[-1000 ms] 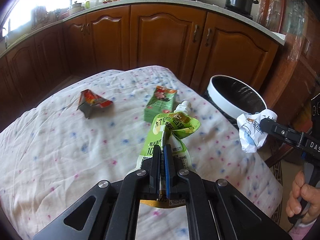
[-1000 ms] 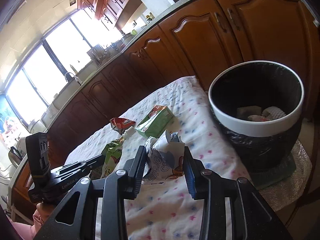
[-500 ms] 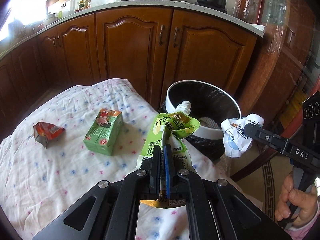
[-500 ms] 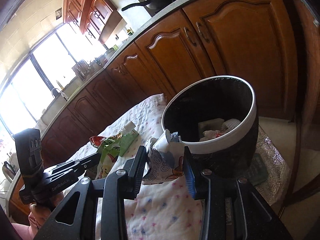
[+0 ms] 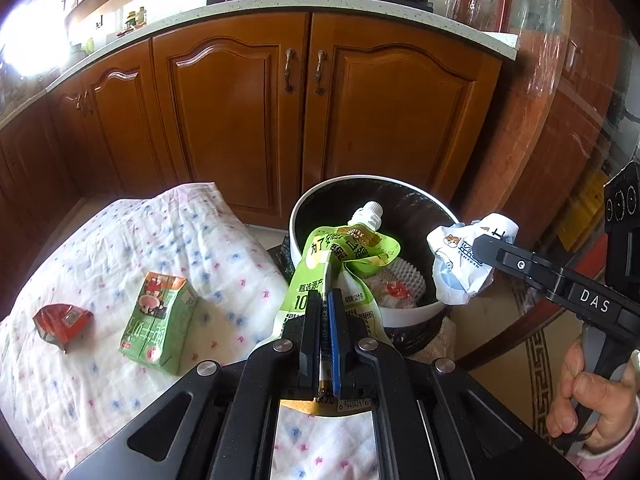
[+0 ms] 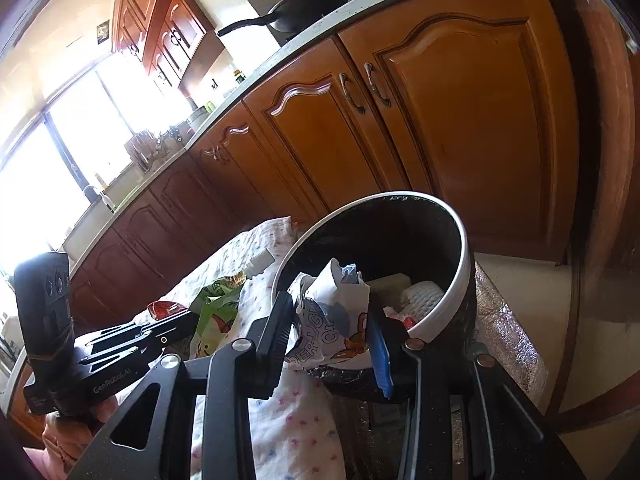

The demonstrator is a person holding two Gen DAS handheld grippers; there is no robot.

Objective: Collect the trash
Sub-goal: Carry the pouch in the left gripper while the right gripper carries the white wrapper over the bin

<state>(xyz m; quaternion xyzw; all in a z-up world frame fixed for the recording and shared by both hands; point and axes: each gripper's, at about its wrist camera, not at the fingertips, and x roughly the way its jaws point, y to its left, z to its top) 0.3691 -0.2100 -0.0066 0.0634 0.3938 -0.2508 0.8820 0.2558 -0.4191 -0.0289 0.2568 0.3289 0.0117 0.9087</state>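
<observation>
Left claw clamped tight on a green spout pouch, pouch tip hanging just ahead over the near rim of the trash bin. Right claw clamped on a crumpled white wrapper, also right at the bin rim, bin directly ahead. Left of the left claw on the tabletop: green carton, farther left a red wrapper.
</observation>
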